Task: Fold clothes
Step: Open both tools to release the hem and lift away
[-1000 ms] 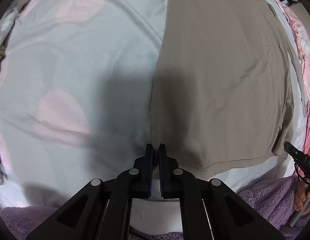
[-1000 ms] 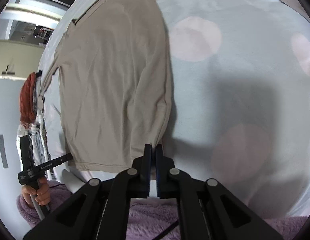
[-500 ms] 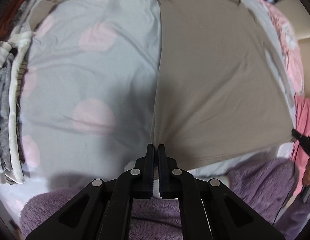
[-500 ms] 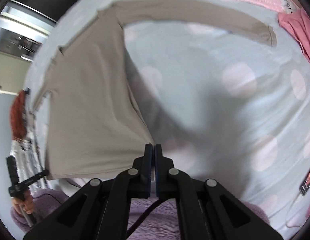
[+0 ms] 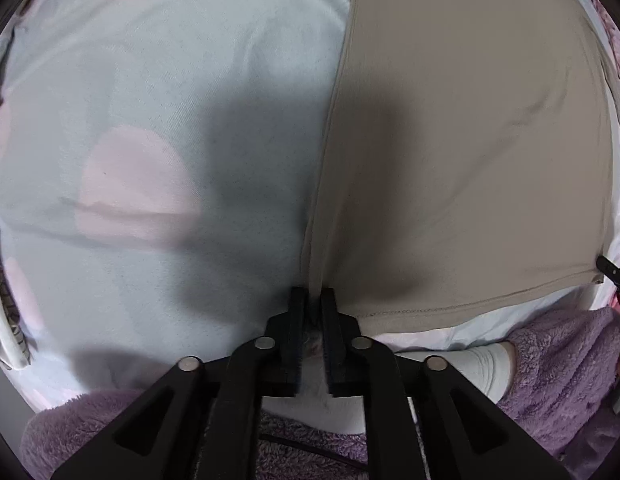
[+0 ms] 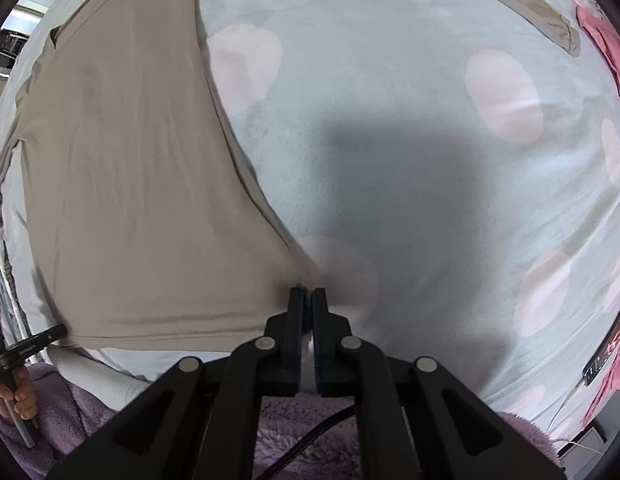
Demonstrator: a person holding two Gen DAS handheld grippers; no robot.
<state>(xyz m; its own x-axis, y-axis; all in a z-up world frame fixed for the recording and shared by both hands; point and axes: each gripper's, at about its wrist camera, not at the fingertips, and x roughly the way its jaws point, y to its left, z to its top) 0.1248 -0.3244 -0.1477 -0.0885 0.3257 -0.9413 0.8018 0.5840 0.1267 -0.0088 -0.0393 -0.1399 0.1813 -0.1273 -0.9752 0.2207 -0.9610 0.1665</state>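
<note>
A beige shirt (image 5: 470, 140) was spread flat on a dotted bedsheet (image 5: 149, 120). Its left hem corner was pinched in the nearly closed left tongs (image 5: 314, 300); its right hem corner was clamped in the closed right tongs (image 6: 307, 300). One sleeve (image 6: 542, 20) was extended across the sheet.

Both views are fisheye, each looking forward along its own 2 black fingers, which rise from the bottom centre of the frame. The left wrist camera sits low and close over the polka-dot bed sheet (image 5: 157, 92), with the beige shirt (image 5: 470, 140) filling the right half of the frame. The right wrist camera, equally near, has that shirt (image 6: 129, 180) in its left half and the sheet (image 6: 390, 80) on the right. The 2 views share the shirt, the sheet and the purple fleece sleeve (image 5: 558, 364) at the bottom.
</note>
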